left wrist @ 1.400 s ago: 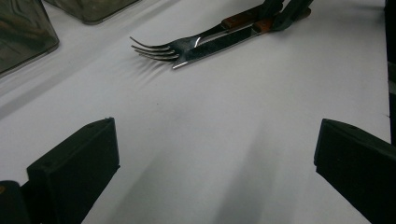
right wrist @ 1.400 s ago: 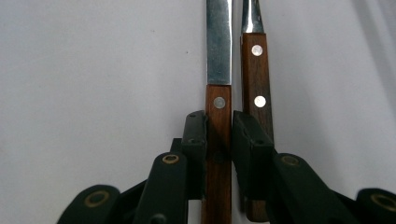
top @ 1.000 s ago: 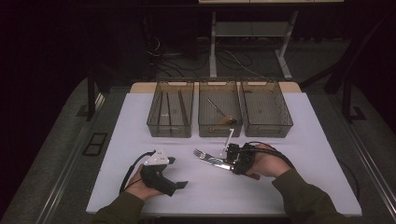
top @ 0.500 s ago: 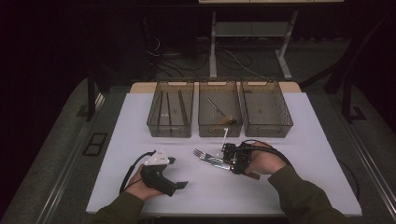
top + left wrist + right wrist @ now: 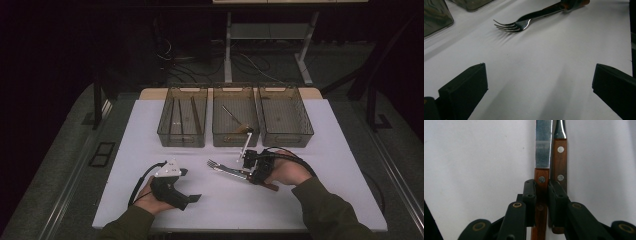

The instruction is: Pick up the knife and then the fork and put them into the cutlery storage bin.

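The right claw [image 5: 541, 195] is clamped on the knife [image 5: 543, 152] lying beside the fork [image 5: 225, 169] on the counter [image 5: 330, 150], the left claw [image 5: 192, 198] apart; both still need binning, I judge.

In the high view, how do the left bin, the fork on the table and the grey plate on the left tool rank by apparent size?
1. Left bin, clearly largest.
2. Fork and grey plate: they look about alike, and the fork's handle is hidden by the right tool, so I leave them unranked.
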